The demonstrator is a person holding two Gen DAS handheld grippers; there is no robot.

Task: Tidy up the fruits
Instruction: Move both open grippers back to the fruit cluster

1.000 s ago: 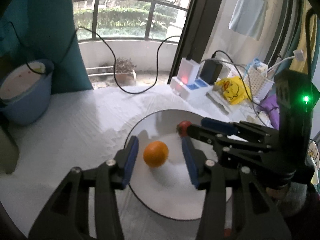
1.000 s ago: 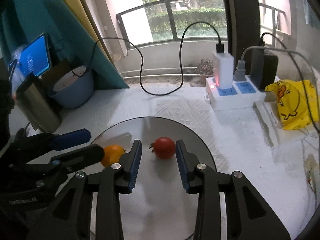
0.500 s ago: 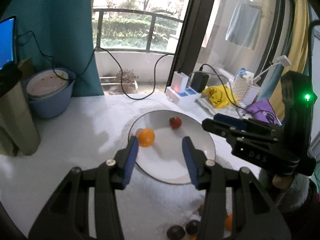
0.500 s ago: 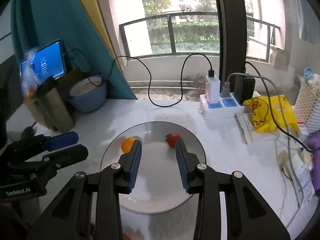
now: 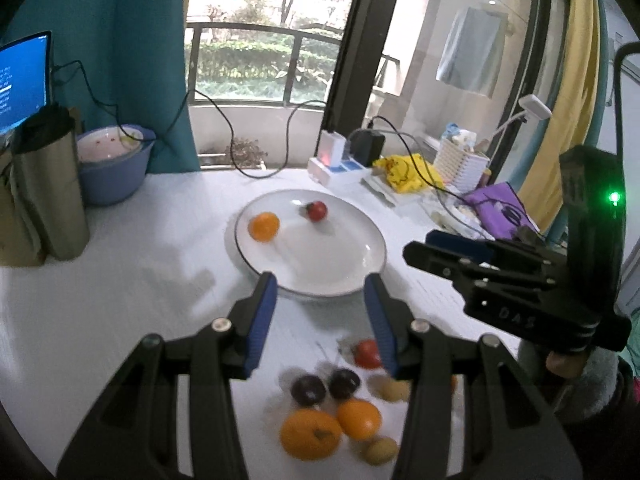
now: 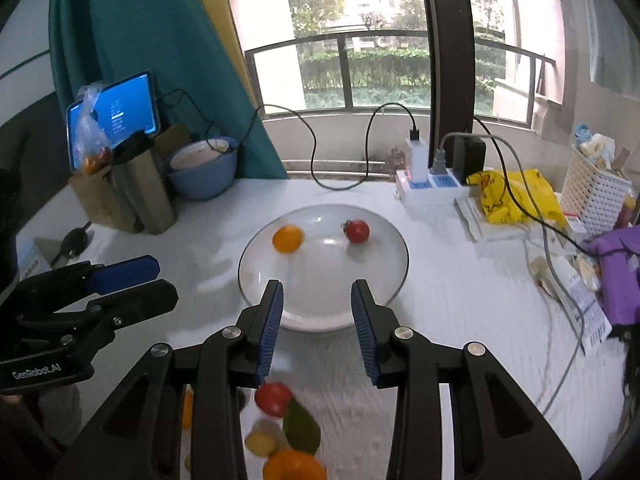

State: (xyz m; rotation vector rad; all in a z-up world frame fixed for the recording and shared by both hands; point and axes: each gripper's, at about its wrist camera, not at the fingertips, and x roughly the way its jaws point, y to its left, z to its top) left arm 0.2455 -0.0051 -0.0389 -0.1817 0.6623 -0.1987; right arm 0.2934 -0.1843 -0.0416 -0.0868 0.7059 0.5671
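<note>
The left gripper (image 5: 318, 312) was held with its blue-padded jaws spread wide and nothing between them, above the near rim of the round white ceramic plate (image 5: 360, 276). The right gripper (image 6: 316, 322) was likewise wide and empty, poised over the same rim. On the far half of the plate a small orange (image 5: 263, 226) and a red cherry tomato (image 5: 317, 211) were seen, apart from each other. A loose cluster of unsorted fruit (image 5: 340, 412) was spread on the white tablecloth (image 5: 120, 288) at the near edge (two dark plums, oranges, another tomato). Trouble was judged likeliest there: round fruit packed closely could be nudged by a descending finger and rolled off the near edge, and soft tomatoes could be crushed by a hard squeeze.
</note>
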